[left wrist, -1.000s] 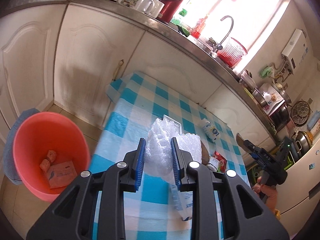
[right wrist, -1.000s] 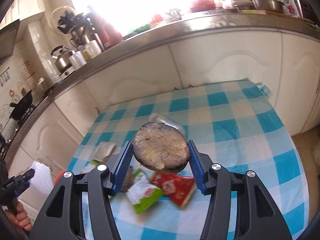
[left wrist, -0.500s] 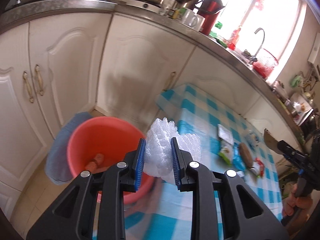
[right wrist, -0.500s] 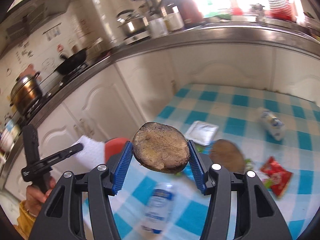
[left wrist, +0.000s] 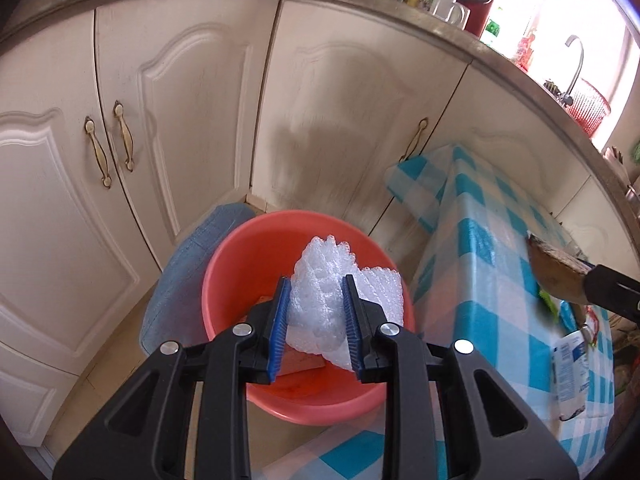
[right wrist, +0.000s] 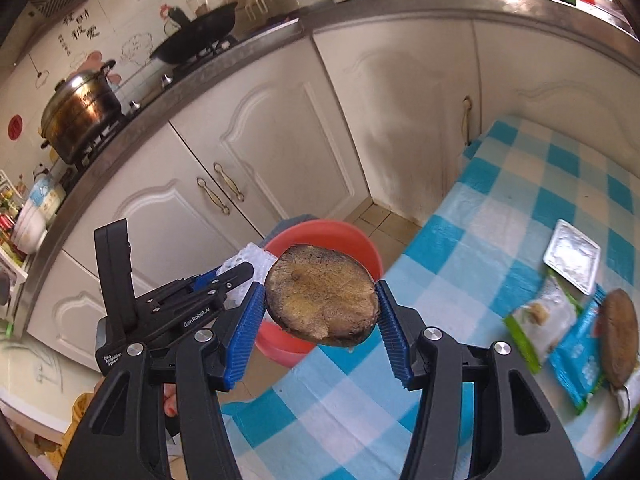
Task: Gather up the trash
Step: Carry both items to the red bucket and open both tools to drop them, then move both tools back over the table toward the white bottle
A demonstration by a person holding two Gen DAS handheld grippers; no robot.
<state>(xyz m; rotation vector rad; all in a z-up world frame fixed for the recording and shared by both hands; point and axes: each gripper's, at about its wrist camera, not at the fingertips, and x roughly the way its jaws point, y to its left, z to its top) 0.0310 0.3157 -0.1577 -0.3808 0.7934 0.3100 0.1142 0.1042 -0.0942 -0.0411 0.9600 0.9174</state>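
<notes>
Now left gripper point(left wrist: 316, 312) jaws clamped on white foam wrap point(left wrist: 320, 280) above the red bucket point(left wrist: 248, 256) on the floor off the table's point(right wrist: 500, 208) end, right gripper point(right wrist: 320, 312) jaws clamped on brown round scrap point(right wrist: 320, 300), more wrappers point(right wrist: 552, 320) near table's right edge.

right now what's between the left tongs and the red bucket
Only the white foam wrap clamped in the left tongs. In the left wrist view it hangs over the open bucket, with nothing else in between.
</notes>
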